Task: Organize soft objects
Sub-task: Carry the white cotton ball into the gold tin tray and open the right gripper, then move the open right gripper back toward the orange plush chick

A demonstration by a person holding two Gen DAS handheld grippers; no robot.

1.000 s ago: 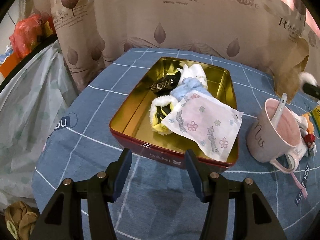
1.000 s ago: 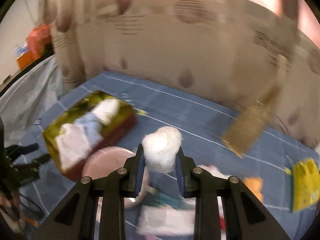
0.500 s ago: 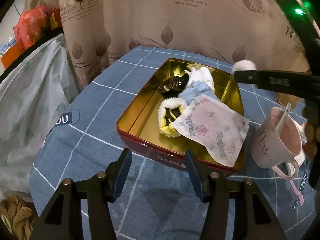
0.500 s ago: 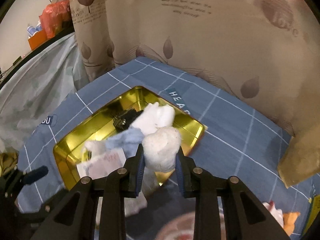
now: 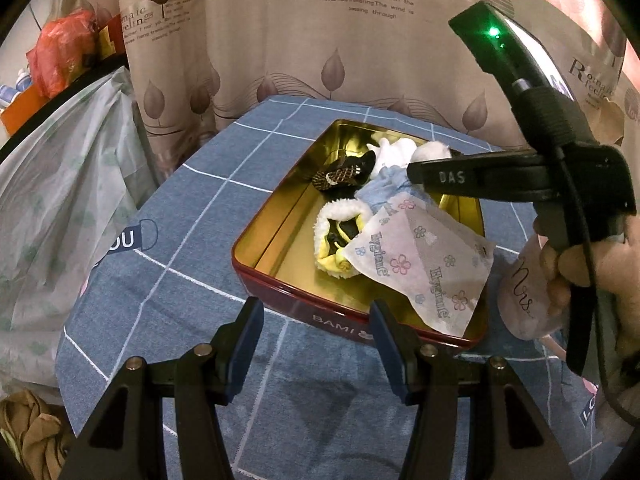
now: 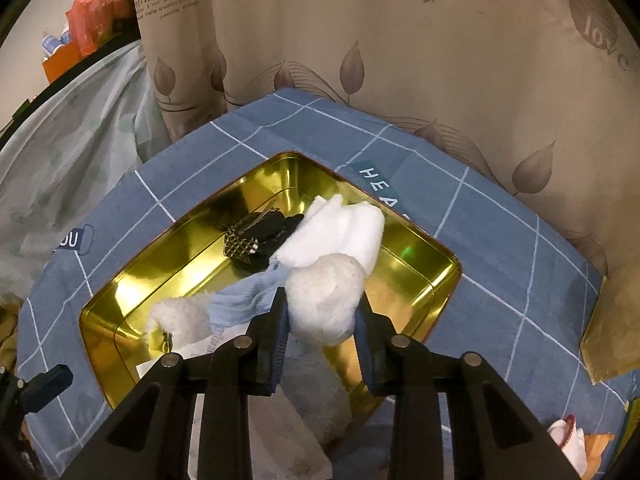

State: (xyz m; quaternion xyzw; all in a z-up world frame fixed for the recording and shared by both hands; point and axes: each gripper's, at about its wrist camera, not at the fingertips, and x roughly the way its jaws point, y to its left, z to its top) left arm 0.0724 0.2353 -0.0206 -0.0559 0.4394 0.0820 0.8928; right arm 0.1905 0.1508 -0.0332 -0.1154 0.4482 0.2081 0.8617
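Note:
A gold-lined red tin [image 5: 276, 248] [image 6: 420, 248] sits on the blue checked tablecloth. It holds a white cloth [image 6: 344, 228], a black woven piece [image 5: 340, 174] [image 6: 256, 236], a light blue cloth [image 5: 384, 190] [image 6: 244, 300], a white-and-yellow fuzzy item [image 5: 336, 236] and a flowered tissue pack [image 5: 424, 268]. My right gripper [image 6: 322, 320] is shut on a white fluffy ball [image 6: 324, 300] and holds it over the tin's right half; it also shows in the left wrist view [image 5: 416, 168]. My left gripper [image 5: 316, 344] is open and empty, just before the tin's near wall.
A pink mug [image 5: 528, 300] stands right of the tin, behind the hand. A printed curtain [image 5: 320, 40] hangs behind the table. A plastic-covered bundle [image 5: 48, 200] lies to the left. A brown paper bag [image 6: 612, 336] and small items [image 6: 568, 440] lie on the right.
My right gripper has carried the white fluffy ball leftwards from near the mug to over the tin and lowered it. My left gripper has moved slightly closer to the tin and stayed open.

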